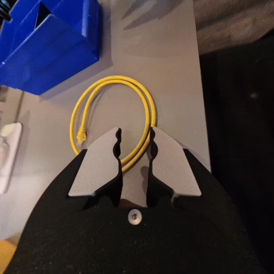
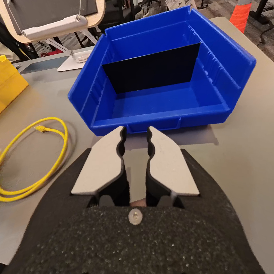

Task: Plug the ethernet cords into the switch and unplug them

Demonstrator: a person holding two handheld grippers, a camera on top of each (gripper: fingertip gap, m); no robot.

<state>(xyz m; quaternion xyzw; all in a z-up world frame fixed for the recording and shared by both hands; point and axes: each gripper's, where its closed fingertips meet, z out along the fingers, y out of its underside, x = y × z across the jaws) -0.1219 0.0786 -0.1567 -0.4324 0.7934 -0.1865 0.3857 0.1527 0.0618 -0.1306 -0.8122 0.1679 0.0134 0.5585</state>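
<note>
- Landmark: blue bin (image 2: 155, 83), empty, with a black divider (image 2: 149, 69) across its middle, standing on the grey table (image 2: 222, 170).
- Yellow ethernet cord (image 1: 112, 80) lies coiled in a double loop on the table, near the bin's front corner. One plug (image 1: 81, 134) rests inside the loop; the other end is not visible.
- Left gripper (image 1: 135, 130) is over the coil, jaws apart, nothing held. Two cord strands cross the gap between the fingers, but whether the tips touch the cord cannot be told.
- Right gripper (image 2: 136, 130) is just before the bin's front wall, jaws apart and empty; the cord lies well off to its left.
- No switch shows in either view, so plugging has not begun. Judged step: first pick-up of the cord.
- Next move calls for shifting the left gripper toward the plug and closing on the boot or the cord just behind it, not on the doubled loop.
- Room: the table edge (image 1: 200, 89) runs close beside the coil on the side away from the bin, with dark floor beyond. Open table lies in front of the bin. A yellow bin (image 2: 10, 83) sits well apart, farther beyond the cord.
</note>
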